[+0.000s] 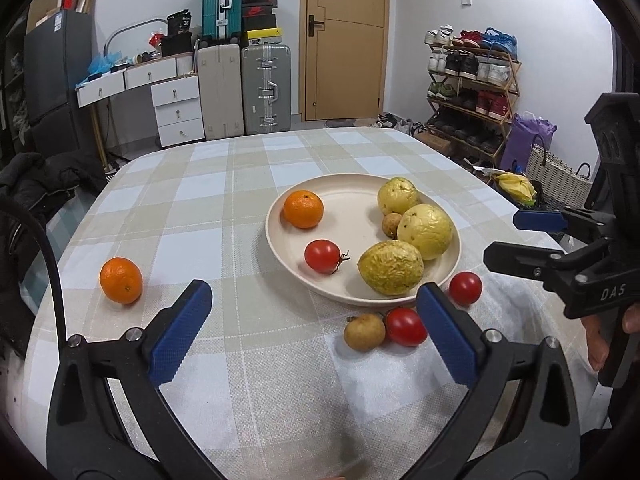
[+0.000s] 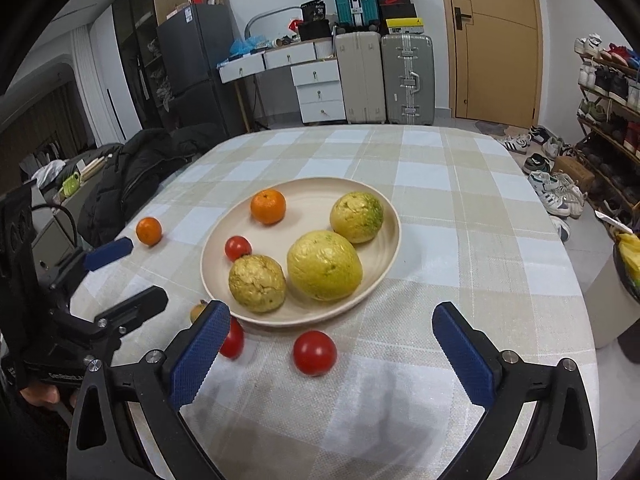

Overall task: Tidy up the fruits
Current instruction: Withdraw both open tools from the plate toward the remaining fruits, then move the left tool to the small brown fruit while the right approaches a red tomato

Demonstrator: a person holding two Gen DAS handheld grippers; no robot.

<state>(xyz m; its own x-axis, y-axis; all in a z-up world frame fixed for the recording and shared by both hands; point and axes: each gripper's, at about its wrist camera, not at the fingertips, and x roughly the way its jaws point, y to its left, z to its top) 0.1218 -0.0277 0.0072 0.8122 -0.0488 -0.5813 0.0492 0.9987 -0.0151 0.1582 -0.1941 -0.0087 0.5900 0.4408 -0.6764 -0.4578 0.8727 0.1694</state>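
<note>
Loose orange (image 1: 121,280) lay far left on tablecloth (image 1: 224,208), well apart from plate (image 1: 280,248). We held left gripper (image 1: 316,334) spread, empty. Tomato (image 2: 314,353) near plate rim: judged soft, roll-prone; grip across middle. Right gripper (image 2: 330,354) spread, empty.

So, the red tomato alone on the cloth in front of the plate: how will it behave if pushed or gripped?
The round, glossy red tomato probably rolls easily on the flat checked tablecloth. Its smooth skin may slip between pads, and hard squeezing could bruise it.
</note>
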